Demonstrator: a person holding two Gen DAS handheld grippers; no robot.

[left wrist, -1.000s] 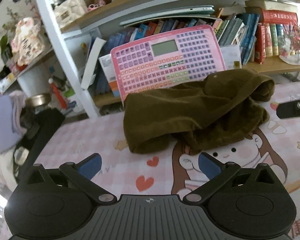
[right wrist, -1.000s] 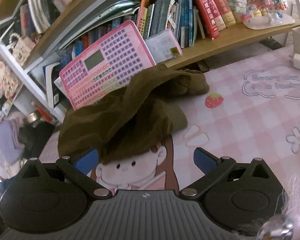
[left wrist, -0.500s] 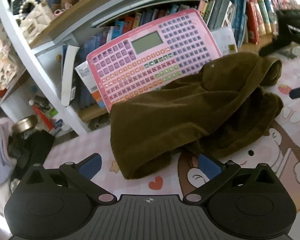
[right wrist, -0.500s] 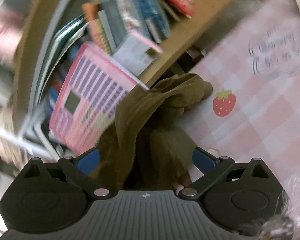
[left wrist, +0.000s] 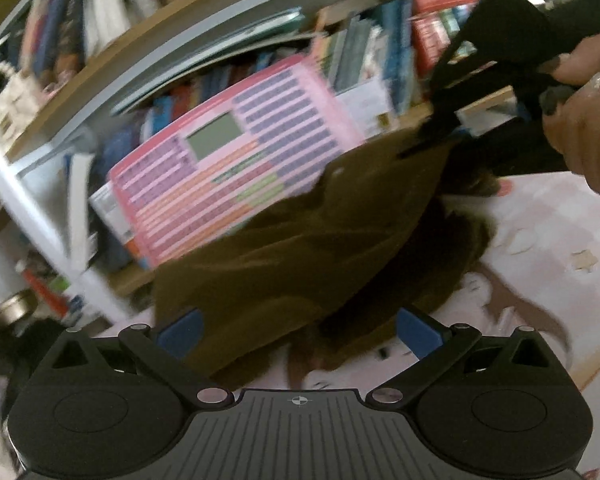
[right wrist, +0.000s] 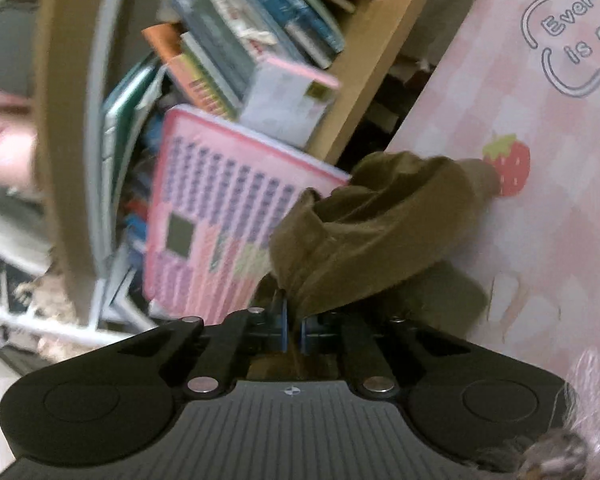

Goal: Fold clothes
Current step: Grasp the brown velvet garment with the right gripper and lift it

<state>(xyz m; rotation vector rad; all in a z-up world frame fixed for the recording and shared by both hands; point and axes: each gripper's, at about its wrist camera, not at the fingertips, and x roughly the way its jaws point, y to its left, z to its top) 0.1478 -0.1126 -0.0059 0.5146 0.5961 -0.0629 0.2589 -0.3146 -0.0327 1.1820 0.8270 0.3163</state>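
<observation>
A crumpled olive-brown garment (left wrist: pixel 300 256) lies on the pink checked table mat (left wrist: pixel 548 240), against a shelf. My left gripper (left wrist: pixel 298 330) is open, its blue pads on either side of the garment's near edge, not gripping. My right gripper (right wrist: pixel 294 330) is shut on a fold of the garment (right wrist: pixel 376 224) and lifts it. In the left wrist view the right gripper (left wrist: pixel 424 142) pinches the cloth's upper right corner, held by a hand.
A pink toy keyboard tablet (left wrist: pixel 236 168) leans against a bookshelf (left wrist: pixel 204 40) full of books right behind the garment. Clutter and a dark object (left wrist: pixel 16 344) sit at the left. The mat (right wrist: pixel 540 128) with a strawberry print extends to the right.
My right gripper has closed on the garment and raised a fold. My left gripper has moved closer to the garment's near edge, still open.
</observation>
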